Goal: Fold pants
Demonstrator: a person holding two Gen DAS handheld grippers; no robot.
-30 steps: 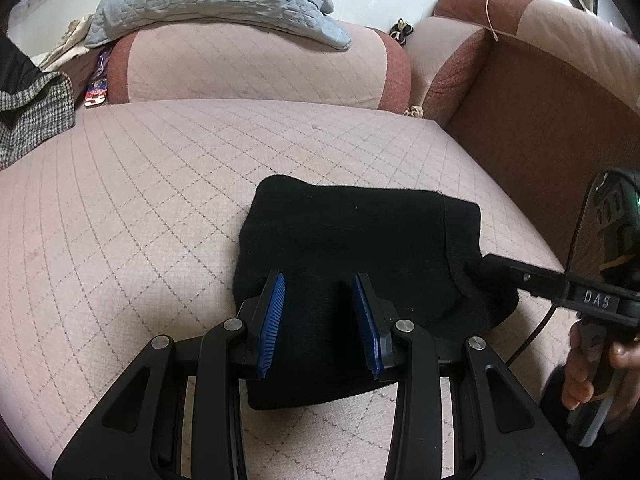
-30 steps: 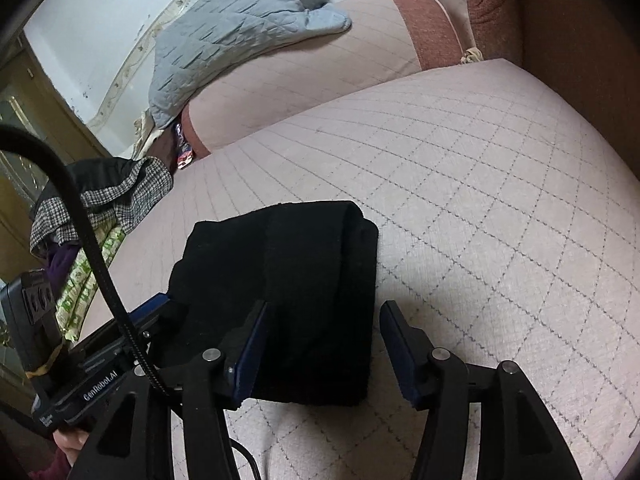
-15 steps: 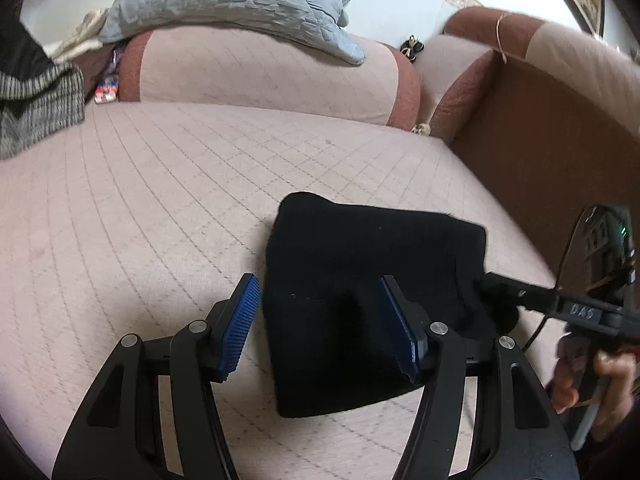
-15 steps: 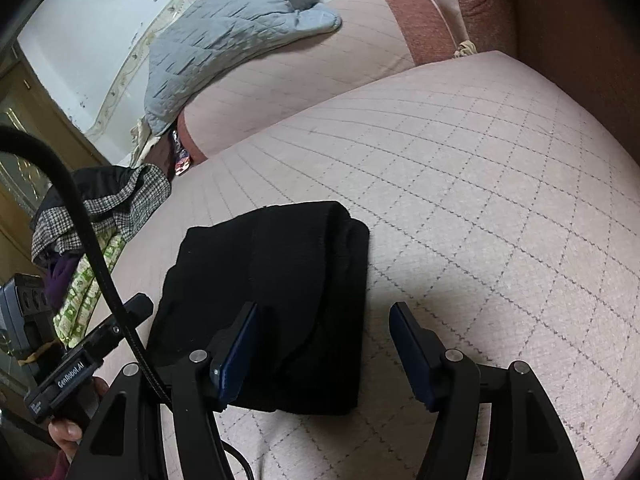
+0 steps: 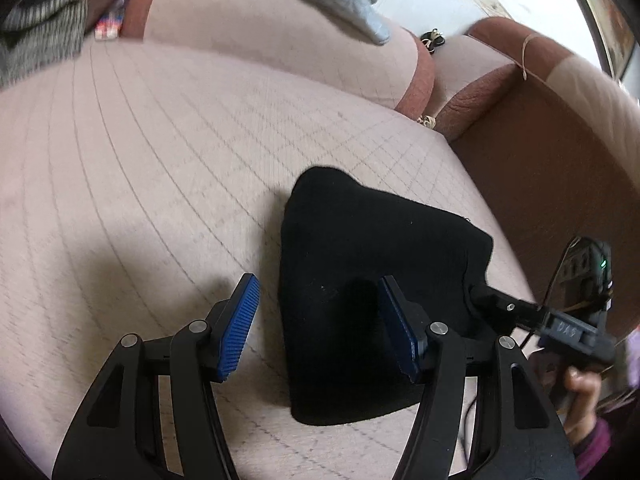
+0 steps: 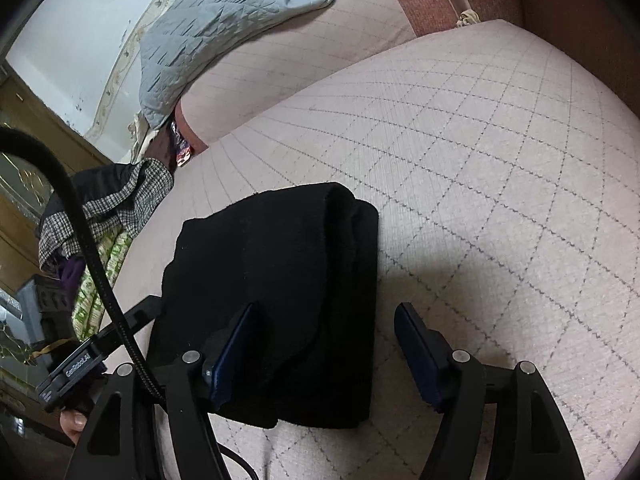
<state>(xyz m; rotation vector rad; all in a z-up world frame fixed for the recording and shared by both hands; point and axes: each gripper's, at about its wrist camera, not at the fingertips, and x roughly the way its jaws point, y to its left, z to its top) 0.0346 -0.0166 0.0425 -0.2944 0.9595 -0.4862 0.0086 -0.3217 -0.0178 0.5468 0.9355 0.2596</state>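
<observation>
I'm in a home's living room: a pink quilted sofa [image 6: 460, 152] with brown armrests fills the frame, a grey quilted pillow [image 6: 216, 20] at upper left, loose clothes [image 6: 112, 208] piled at left.

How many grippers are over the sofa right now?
2: the left gripper straddles the folded black pants' left edge; the right gripper, jaws opening, straddles their right edge.

Left gripper [image 5: 318, 330] gapes unclenched; right gripper [image 6: 322, 350] jaws are opening.
</observation>
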